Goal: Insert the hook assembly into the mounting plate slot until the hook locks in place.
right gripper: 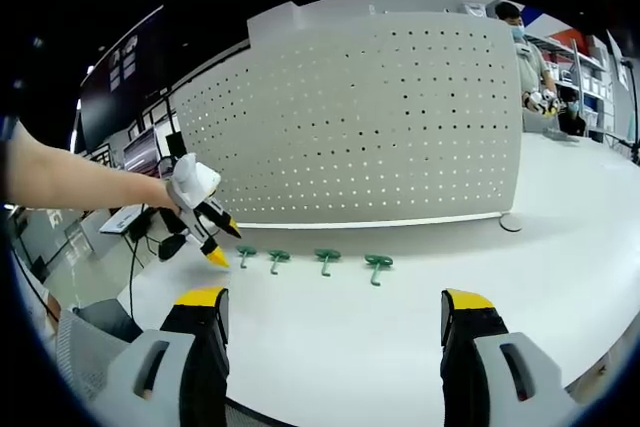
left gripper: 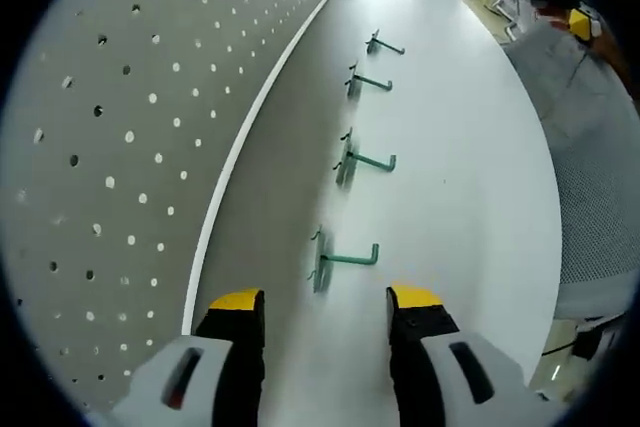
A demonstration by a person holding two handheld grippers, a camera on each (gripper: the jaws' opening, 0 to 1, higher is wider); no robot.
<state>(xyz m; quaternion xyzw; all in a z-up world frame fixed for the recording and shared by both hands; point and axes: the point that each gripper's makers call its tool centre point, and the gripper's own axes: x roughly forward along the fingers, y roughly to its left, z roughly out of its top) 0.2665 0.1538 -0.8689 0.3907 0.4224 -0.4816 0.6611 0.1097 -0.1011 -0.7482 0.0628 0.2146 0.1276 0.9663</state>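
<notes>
The left hand-held gripper (left gripper: 325, 309) has its two yellow-tipped jaws spread wide apart, and nothing is between them. It hangs just over the white surface (left gripper: 470, 197). In the right gripper view this same left hand-held gripper (right gripper: 214, 237) comes in from the left, held at the end of a person's bare arm (right gripper: 70, 177), with its tips pointing down near the row of hooks.

The right hand-held gripper (right gripper: 332, 309) is spread wide too and holds nothing. It is well back from the hooks.

Four green hooks lie in a row on the surface, not yet in the board. In the left gripper view the nearest hook (left gripper: 340, 259) lies just ahead of the jaws. Then comes the second hook (left gripper: 362, 159), the third hook (left gripper: 366, 81) and the far hook (left gripper: 382, 44). In the right gripper view the same four run side by side from one green hook (right gripper: 245, 253) by the left gripper to another green hook (right gripper: 378, 265) at the other end.

The big grey board with many small round holes (right gripper: 370, 117) stands upright along the back edge of the surface. In the left gripper view the board (left gripper: 120, 147) runs along the left side, near the hooks but not touching them.

A small round disc (right gripper: 511, 222) lies on the surface by the board's end. A person (right gripper: 530, 57) stands far off behind the board. A grey mesh chair back (left gripper: 600, 207) sits beside the surface.
</notes>
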